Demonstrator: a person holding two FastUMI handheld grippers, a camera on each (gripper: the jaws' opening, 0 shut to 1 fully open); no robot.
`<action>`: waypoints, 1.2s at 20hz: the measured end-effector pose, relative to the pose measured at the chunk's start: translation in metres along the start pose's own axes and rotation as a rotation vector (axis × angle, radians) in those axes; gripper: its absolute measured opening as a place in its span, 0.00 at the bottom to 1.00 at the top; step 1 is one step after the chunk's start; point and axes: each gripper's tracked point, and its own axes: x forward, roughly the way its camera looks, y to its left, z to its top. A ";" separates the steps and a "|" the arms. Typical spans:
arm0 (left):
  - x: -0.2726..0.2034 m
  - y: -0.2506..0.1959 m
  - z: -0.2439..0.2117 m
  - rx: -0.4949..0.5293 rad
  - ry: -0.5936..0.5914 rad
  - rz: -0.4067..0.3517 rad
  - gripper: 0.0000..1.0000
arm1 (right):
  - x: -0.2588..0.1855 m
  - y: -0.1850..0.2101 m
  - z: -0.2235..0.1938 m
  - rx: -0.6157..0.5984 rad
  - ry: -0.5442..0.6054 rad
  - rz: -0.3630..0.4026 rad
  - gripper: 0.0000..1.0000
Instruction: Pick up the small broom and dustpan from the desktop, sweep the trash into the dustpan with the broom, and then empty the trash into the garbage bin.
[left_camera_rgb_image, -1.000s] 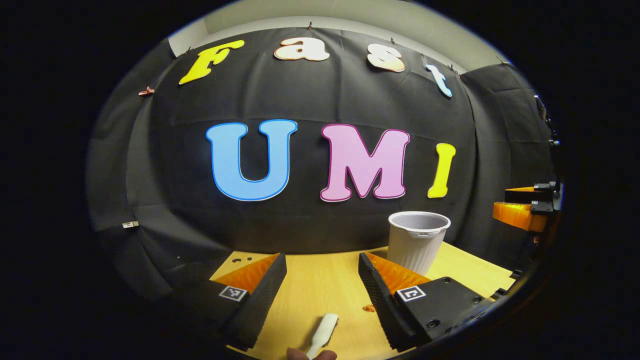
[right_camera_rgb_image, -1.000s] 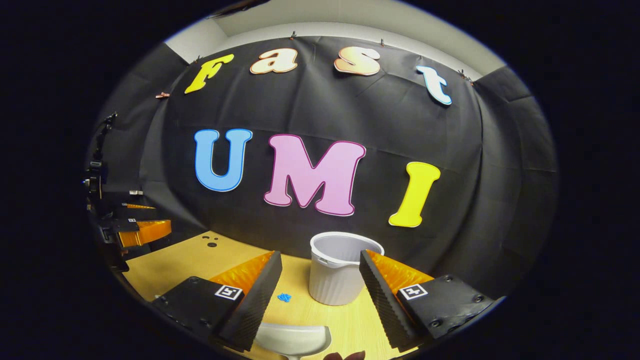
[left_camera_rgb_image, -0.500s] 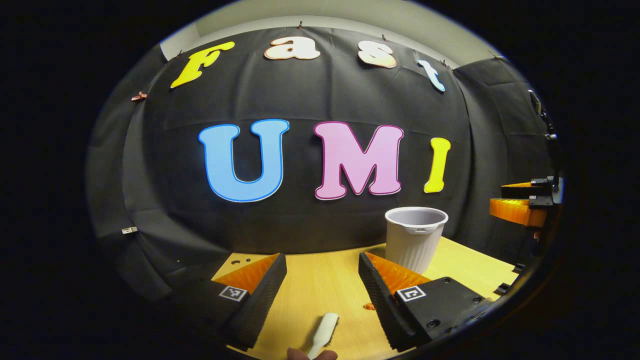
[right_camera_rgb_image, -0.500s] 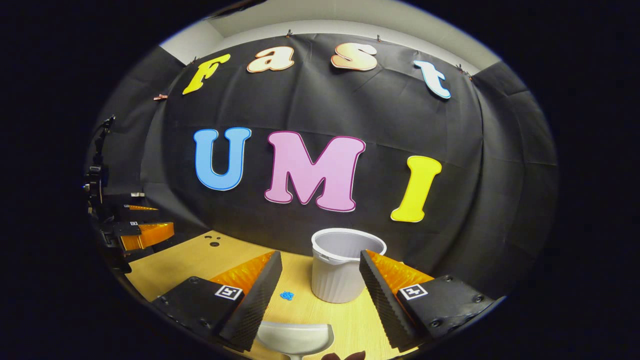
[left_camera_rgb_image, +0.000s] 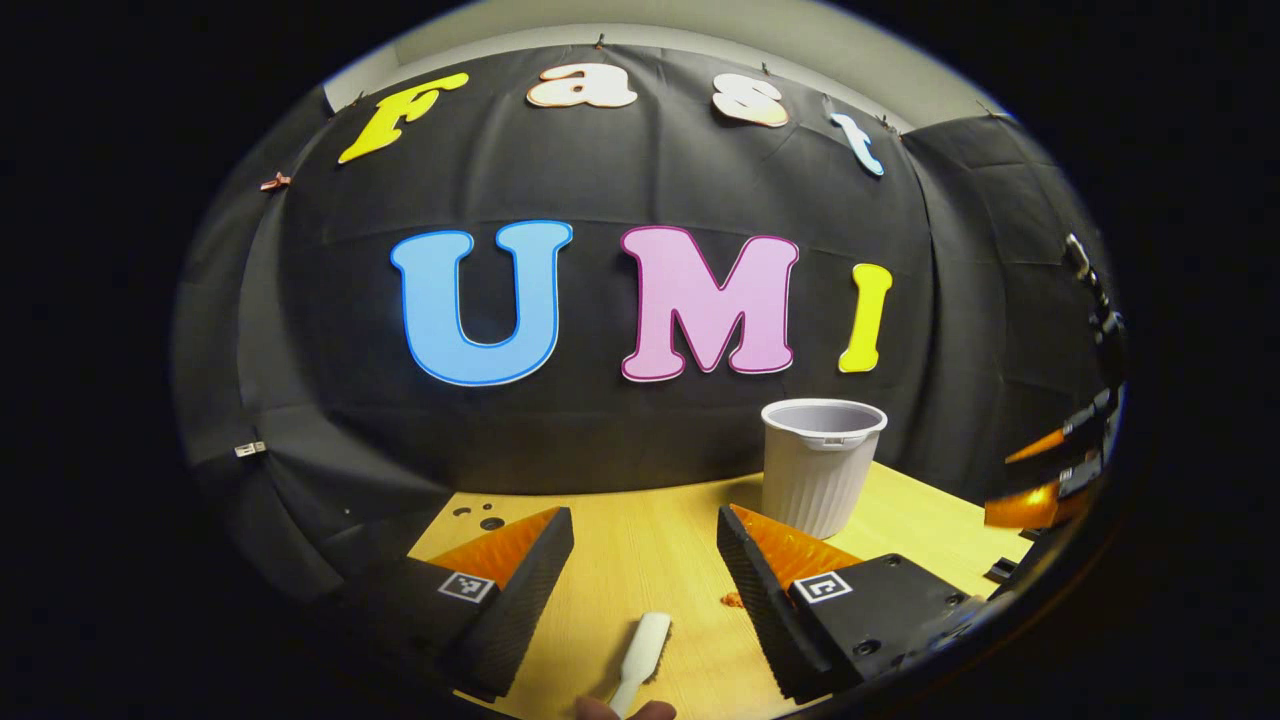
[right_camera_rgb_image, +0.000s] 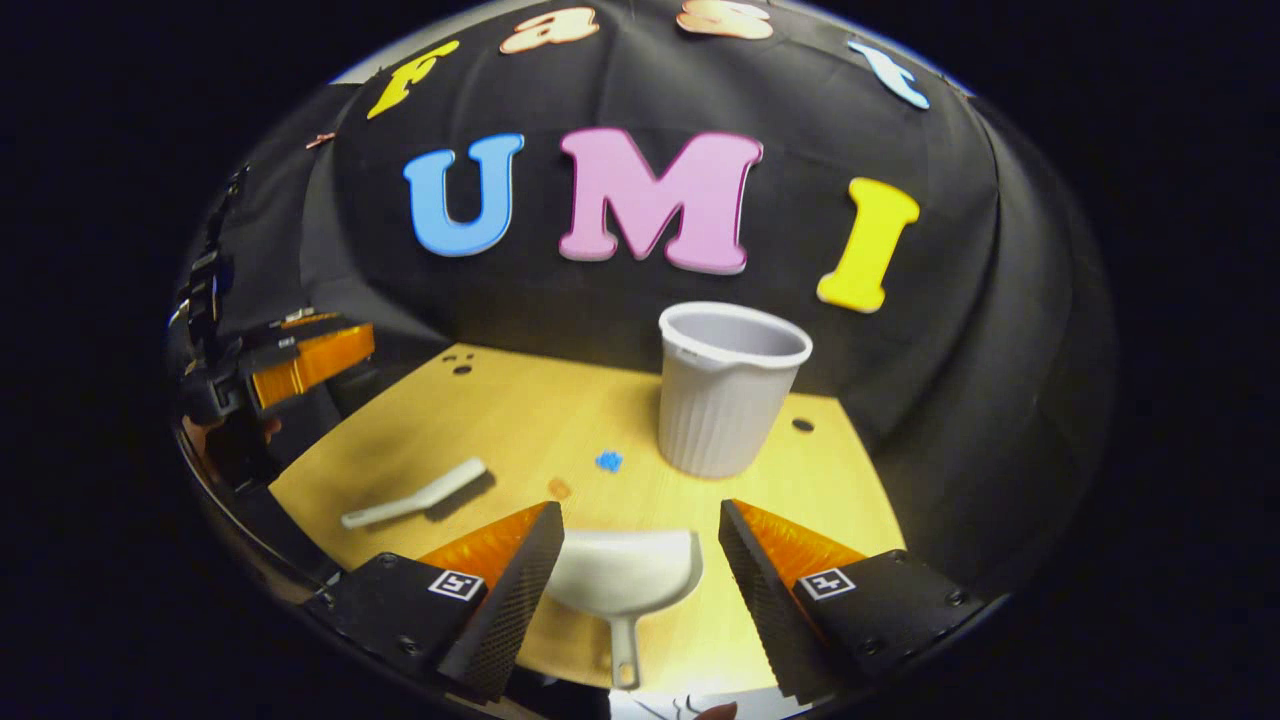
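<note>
Nothing is held yet, so the risks are in the two pickups. The dustpan (right_camera_rgb_image: 625, 580) lies flat on the worktop (right_camera_rgb_image: 520, 420) with its thin handle pointing back between the right gripper (right_camera_rgb_image: 640, 585) fingers; a grip on the shallow scoop instead of the handle would probably slip or tip it. The small broom (left_camera_rgb_image: 640, 655) lies low between the left gripper (left_camera_rgb_image: 645, 570) fingers, and closing too high would likely miss it. A careless sweep could also flick the blue scrap (right_camera_rgb_image: 608, 461) or the orange scrap (left_camera_rgb_image: 732, 600) off the edge, or knock the garbage bin (right_camera_rgb_image: 728, 390) standing near the back.

Both grippers hover above the worktop with fingers wide apart. The right one tilts downward toward the dustpan; the left looks more level, toward the wall.
</note>
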 end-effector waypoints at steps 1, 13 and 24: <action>0.000 0.001 -0.002 -0.004 0.009 0.002 0.93 | 0.002 0.003 -0.024 0.001 0.061 0.006 0.98; -0.028 0.034 -0.022 0.016 0.040 0.077 0.93 | 0.090 0.006 -0.218 0.061 0.528 0.009 0.93; -0.032 0.041 -0.058 0.018 0.140 0.118 0.93 | 0.124 0.005 -0.217 0.044 0.555 0.029 0.39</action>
